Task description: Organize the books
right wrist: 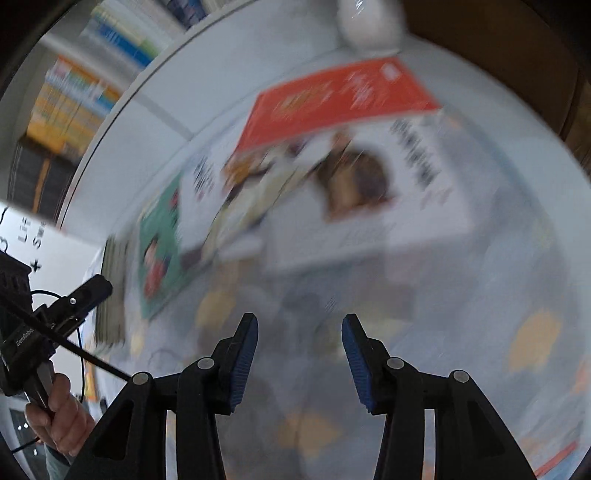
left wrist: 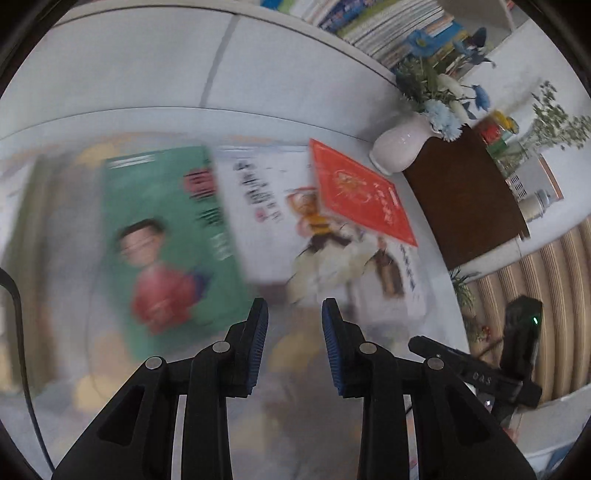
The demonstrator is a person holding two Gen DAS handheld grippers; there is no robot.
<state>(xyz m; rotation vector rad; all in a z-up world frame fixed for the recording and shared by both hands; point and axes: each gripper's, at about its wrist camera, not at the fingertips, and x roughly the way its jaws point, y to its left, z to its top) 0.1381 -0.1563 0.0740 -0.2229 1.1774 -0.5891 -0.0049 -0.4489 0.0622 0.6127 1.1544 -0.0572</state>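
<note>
- Left gripper (left wrist: 294,314): jaws parted to a narrow gap, nothing seen between the blue pads (left wrist: 258,343); bare blurred table surface showing through.
- Right gripper (right wrist: 300,328): jaws likewise parted, a little wider, nothing held; pads (right wrist: 354,362) clear of any book.
- Both views are heavily motion-blurred, so fine contact detail cannot be read.
- Books are spread flat on the white table (left wrist: 258,74), ahead of both sets of jaws, none touched.
- Green book (left wrist: 173,240): lies ahead-left of the left jaws, its near corner just beside the left finger tip in the picture; long axis runs roughly away from the gripper, slightly tilted.
- White illustrated book (left wrist: 266,206): directly ahead of the left jaws, partly overlapped by the green book on one side and by the red book (left wrist: 364,195) on the other.
- Red book rests on top of the white ones, toward the table's far edge, near the white vase (left wrist: 400,146).
- In the right wrist view a second white book (right wrist: 373,199) lies straight ahead of the right jaws, with the red book (right wrist: 332,99) overlapping its far end.
- Judgement: left hand is nearer the green book, right hand nearer the second white book; the red book on top likely has to be lifted first.
- Risk: flat thin covers leave only an edge to be pinched.
- Shelved books (left wrist: 388,26) are seen beyond the far edge.
</note>
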